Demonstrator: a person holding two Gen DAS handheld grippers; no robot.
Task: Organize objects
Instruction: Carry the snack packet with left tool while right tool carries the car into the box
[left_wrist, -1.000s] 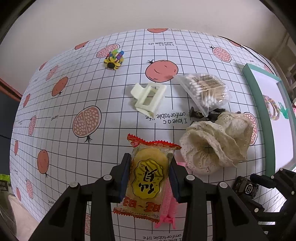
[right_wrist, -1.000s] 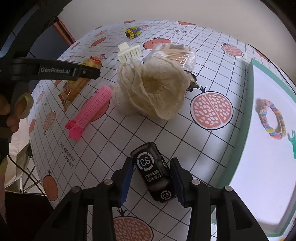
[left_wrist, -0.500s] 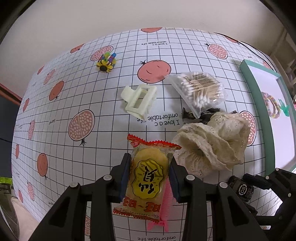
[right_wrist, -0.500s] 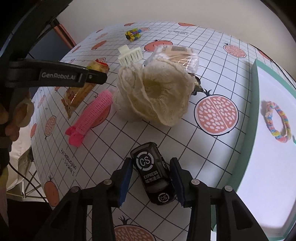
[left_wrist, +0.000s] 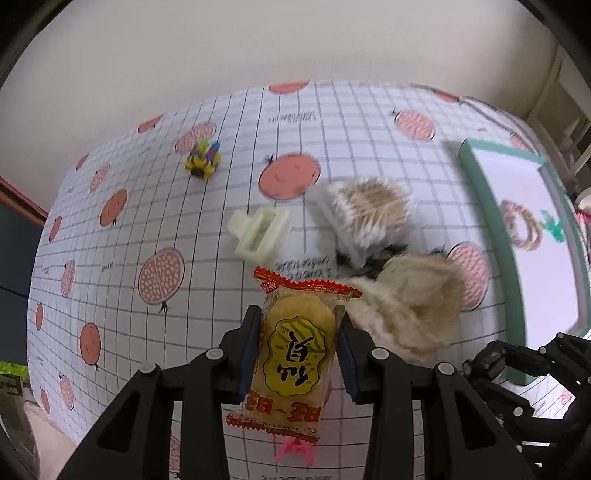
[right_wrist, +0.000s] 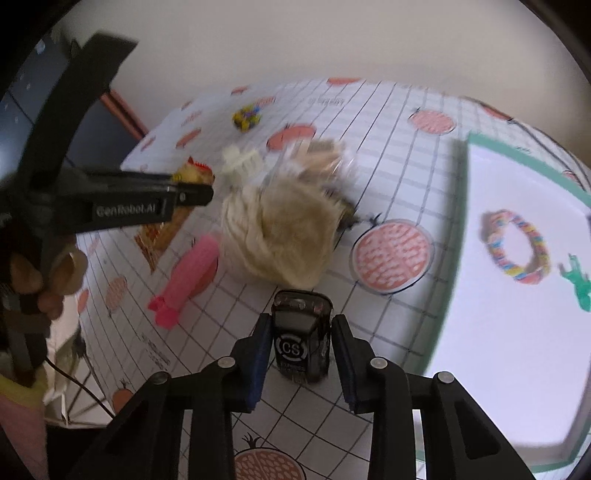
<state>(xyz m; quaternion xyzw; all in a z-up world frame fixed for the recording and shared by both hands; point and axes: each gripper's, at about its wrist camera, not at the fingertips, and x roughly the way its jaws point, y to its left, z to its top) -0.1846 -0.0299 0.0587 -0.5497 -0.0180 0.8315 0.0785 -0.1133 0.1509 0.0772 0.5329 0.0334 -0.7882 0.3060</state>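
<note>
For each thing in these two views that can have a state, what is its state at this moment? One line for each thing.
Left gripper: shut on snack packet.
Snack packet: held off the table.
Right gripper: shut on toy car.
Toy car: held between the fingers.
Hair claw clip: lying on the table, closed.
Pink hair roller: lying flat.
Cream scrunchie: lying loose.
Bracelet: already in the tray.

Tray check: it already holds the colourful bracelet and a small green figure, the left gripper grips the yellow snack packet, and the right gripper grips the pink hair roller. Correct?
Not quite. The right gripper grips the black toy car, as the right wrist view shows; the pink hair roller lies on the table. The rest stands.
</note>
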